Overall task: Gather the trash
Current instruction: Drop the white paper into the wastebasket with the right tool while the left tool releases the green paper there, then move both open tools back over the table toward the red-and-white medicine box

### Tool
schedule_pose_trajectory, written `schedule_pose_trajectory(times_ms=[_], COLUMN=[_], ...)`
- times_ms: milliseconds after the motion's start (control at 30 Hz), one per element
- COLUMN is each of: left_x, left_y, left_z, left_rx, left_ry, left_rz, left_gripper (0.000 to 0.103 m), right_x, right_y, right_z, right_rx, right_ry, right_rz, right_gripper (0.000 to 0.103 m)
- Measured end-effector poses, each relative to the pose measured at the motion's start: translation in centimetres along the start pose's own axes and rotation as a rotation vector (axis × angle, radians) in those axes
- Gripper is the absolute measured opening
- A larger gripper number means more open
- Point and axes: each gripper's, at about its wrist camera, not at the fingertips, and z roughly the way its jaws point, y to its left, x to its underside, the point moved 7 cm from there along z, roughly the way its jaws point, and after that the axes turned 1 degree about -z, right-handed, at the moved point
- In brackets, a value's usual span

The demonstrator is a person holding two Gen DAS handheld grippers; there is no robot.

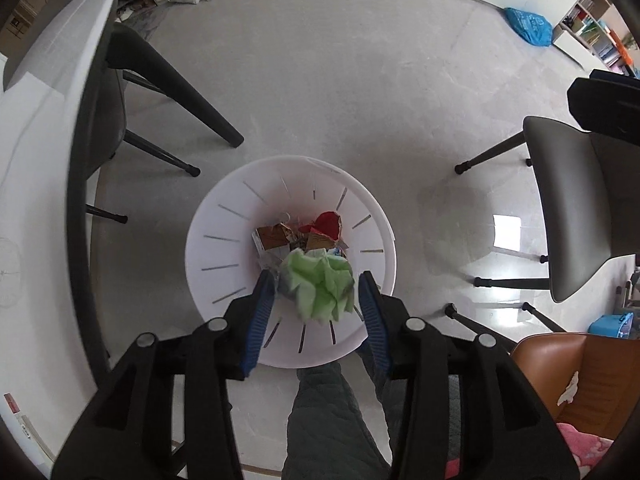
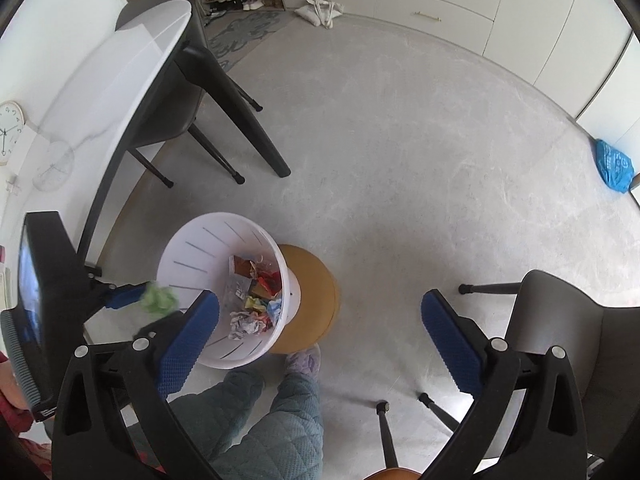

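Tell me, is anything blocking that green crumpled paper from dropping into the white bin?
Nothing visible does. The green crumpled paper sits between the left gripper fingers, directly above the open white bin. Below it lies only earlier trash.

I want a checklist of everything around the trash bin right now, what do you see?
Surface: grey floor, bare in the middle.
Job's things: white bin holds wrappers and crumpled paper; green crumpled paper sits between the left hand-held gripper fingers, above the bin.
Clutter: blue bag and white tote bag on the floor by the cabinets.
Grippers: left looks open, whether it touches the paper is unclear; right hand-held gripper open, empty.
Cables: nothing seen clearly.
Surroundings: white table, dark chair, round wooden stool beside the bin, wall clock.
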Motion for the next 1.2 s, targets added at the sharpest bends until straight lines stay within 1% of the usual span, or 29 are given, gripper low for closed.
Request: schedule_pose_trajectory(times_ms=[33,67,100,200,267,333,467,600,667,733,767,833,967,1067,1200], left_x=[0.3,0.4,0.5,0.1,-0.2,-0.6,-1.5,-2.7,-3.2,-3.5,-3.6,-3.4,-1.9,0.2,3.8], left_y=[0.1,0.1,-0.7,-1.6,-2.0,-2.4,-2.2,-0.6,0.9,3.1,4.2,6.9,12.0,15.4,18.7], left_z=[0.2,0.3,0.2,-0.2,-0.9,-1.6,-4.6,-9.1,-11.6,-14.4,-15.5,-18.1,-22.2,-24.2,-25.6], left_rx=[0.004,0.001,-0.004,0.006,0.014,0.023,0.038,0.023,0.009,-0.021,-0.04,-0.082,-0.141,-0.19,-0.263], left_ry=[0.002,-0.001,-0.004,-0.015,-0.023,-0.033,-0.088,-0.181,-0.237,-0.296,-0.318,-0.367,-0.423,-0.443,-0.446], left_rz=[0.002,0.005,0.007,0.019,0.021,0.015,-0.005,-0.059,-0.108,-0.172,-0.2,-0.271,-0.419,-0.521,-0.638], left_gripper=[0.055,0.064,0.069,0.078,0.081,0.083,0.087,0.089,0.09,0.093,0.095,0.095,0.095,0.095,0.095], right_x=[0.0,0.0,0.0,-0.4,-0.8,-1.3,-2.7,-4.4,-5.3,-6.2,-6.8,-8.0,-9.9,-11.0,-11.6], right_y=[-0.1,-0.1,-0.3,-0.5,-0.7,-0.8,-0.9,-0.8,-0.4,0.5,1.4,3.3,8.2,12.8,18.9], right_z=[0.3,0.3,0.4,0.7,0.9,0.7,-0.2,-1.3,-1.9,-2.6,-3.1,-4.1,-5.8,-6.7,-6.9], right_rx=[0.003,0.005,0.008,0.012,0.013,0.016,0.028,0.054,0.052,0.039,0.025,-0.003,-0.058,-0.112,-0.187], right_ry=[0.005,0.006,0.007,0.009,0.008,0.001,-0.035,-0.073,-0.093,-0.117,-0.132,-0.162,-0.211,-0.236,-0.228], right_rz=[0.0,-0.001,-0.001,0.007,0.012,0.011,-0.002,-0.014,-0.021,-0.033,-0.047,-0.085,-0.186,-0.272,-0.376], right_gripper=[0.1,0.1,0.1,0.1,0.1,0.1,0.1,0.1,0.1,0.1,0.1,0.1,0.1,0.1,0.1])
